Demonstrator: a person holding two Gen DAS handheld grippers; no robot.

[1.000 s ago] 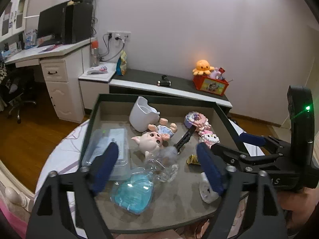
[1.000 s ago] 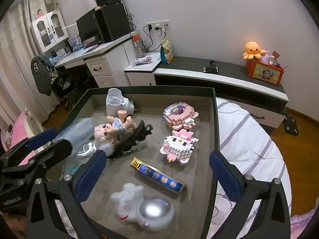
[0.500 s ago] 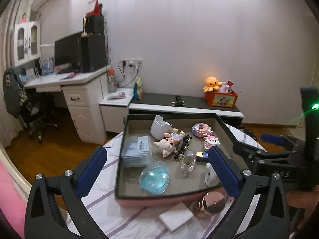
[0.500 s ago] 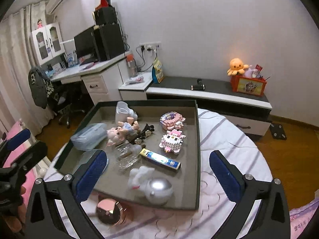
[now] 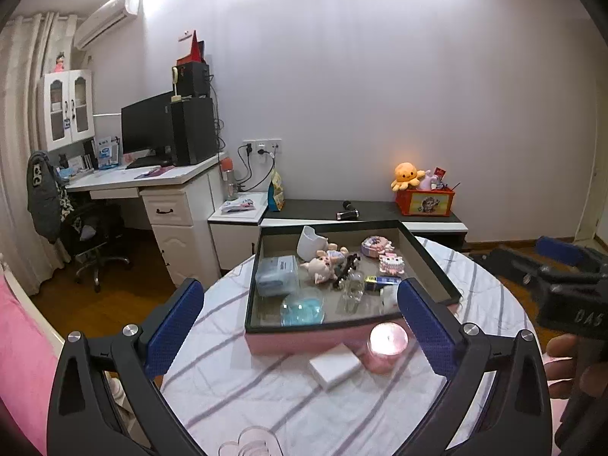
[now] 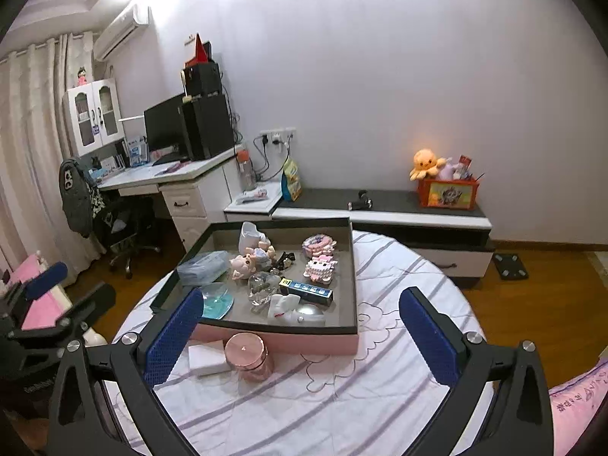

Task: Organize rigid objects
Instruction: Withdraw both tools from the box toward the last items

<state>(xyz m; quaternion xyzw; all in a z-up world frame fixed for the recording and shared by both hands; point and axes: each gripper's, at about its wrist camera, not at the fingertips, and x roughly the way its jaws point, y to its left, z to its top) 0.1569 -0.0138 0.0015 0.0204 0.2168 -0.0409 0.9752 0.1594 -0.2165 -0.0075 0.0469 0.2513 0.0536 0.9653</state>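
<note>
A dark-rimmed pink tray (image 5: pixel 429 262) (image 6: pixel 353 281) sits on a round striped table and holds a pig doll (image 5: pixel 321 268) (image 6: pixel 245 264), a white cup (image 5: pixel 309 243), a clear box (image 5: pixel 277 275), a blue heart dish (image 5: pixel 302 309) (image 6: pixel 216 300), pink block figures (image 6: pixel 319 268), a blue-and-gold bar (image 6: pixel 306 290) and a glass piece (image 6: pixel 262 285). A pink round tin (image 5: pixel 385 345) (image 6: pixel 249 355) and a white block (image 5: pixel 334 364) (image 6: pixel 207 355) lie in front of the tray. My left gripper (image 5: pixel 300 326) and right gripper (image 6: pixel 302 336) are open, empty and well back from the tray.
The table (image 6: pixel 380 399) has a striped cloth. Behind it stand a white desk with monitor (image 5: pixel 152 133), an office chair (image 5: pixel 95 235) and a low cabinet (image 6: pixel 418 209) with an orange plush box. A pink bed edge (image 5: pixel 19 342) is at the left. A glass rim (image 5: pixel 250 442) shows at the bottom.
Both grippers have pulled back and up from just over the tray to well in front of it. The tin and white block have come into view. Nothing was grasped.
</note>
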